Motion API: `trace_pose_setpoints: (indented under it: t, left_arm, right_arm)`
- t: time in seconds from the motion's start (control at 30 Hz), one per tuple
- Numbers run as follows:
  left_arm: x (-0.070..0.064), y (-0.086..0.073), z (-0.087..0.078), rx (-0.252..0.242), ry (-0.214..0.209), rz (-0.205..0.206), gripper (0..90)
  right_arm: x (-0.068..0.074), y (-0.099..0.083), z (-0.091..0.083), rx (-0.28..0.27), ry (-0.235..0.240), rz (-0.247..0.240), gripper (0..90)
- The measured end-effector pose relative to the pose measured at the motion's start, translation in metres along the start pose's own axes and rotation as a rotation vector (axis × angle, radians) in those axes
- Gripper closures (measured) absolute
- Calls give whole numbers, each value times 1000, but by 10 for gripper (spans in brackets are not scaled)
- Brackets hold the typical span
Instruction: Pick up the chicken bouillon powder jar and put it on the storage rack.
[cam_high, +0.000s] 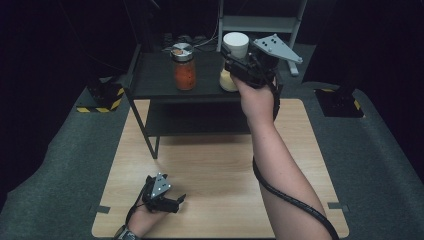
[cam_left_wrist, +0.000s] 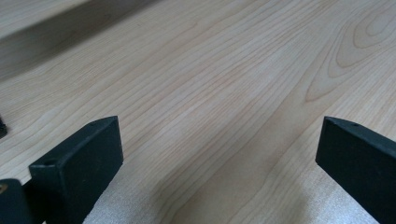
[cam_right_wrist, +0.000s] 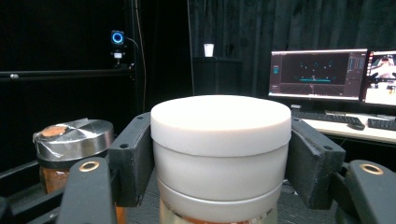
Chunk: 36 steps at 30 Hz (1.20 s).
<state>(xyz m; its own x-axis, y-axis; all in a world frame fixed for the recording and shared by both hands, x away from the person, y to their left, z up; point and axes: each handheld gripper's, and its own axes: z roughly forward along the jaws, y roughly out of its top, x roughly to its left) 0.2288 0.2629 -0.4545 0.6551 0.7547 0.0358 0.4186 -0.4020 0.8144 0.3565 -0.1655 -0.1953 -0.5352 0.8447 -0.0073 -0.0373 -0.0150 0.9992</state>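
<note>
Left gripper (cam_high: 176, 201): nearest the person, at about 7 o'clock on the wooden table (cam_high: 215, 170). It lies low over the boards, and in the left gripper view its jaws stand wide apart with bare wood grain between them. It holds nothing.

Right forearm: runs from the 5 o'clock corner up toward 12 o'clock, cable trailing beside it, carrying the right gripper (cam_high: 231, 61) to the black shelf unit (cam_high: 150, 75) at the table's far edge.

Right gripper state: partly open, set to the width of the jar's lid. In the right gripper view a jaw sits on each flank of the lid, close against it; whether they press or only touch, I cannot tell.

White-lidded jar (cam_right_wrist: 219, 154): on the shelf top at about 12 o'clock, upright, with a pale lid (cam_right_wrist: 220, 119), a silver band below it and a yellowish body.

Orange jar (cam_high: 184, 66): on the same shelf at roughly 11 o'clock, near the white-lidded jar but apart from it, with a metal flip top.

Beyond: monitors (cam_right_wrist: 317, 73) and a keyboard on a desk, well behind the shelf.

Step in hand: by my reading, taking hold of the white-lidded jar at its lid.

Next move calls for: a firm, level squeeze before any lift, since the grip sits high on the lid. The lid could come loose, or the jar could tip toward its neighbour, so a straight upward pull looks safest.
</note>
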Motion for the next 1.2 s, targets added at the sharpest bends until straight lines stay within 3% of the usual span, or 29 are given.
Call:
trace_pose_setpoints:
  t: [0.5,0.67,0.97,1.2]
  left_arm:
    - [0,0,0,-2,0,2,11]
    - [1,0,0,-1,-3,-2,11]
    - [1,0,0,0,-5,-2,11]
    - [1,0,0,3,-1,-1,11]
  right_arm:
    - [-4,5,-1,23,15,1,316]
    - [-7,9,0,53,27,8,242]
    - [-4,11,-6,53,15,6,17]
    - [-6,13,-16,49,22,-2,0]
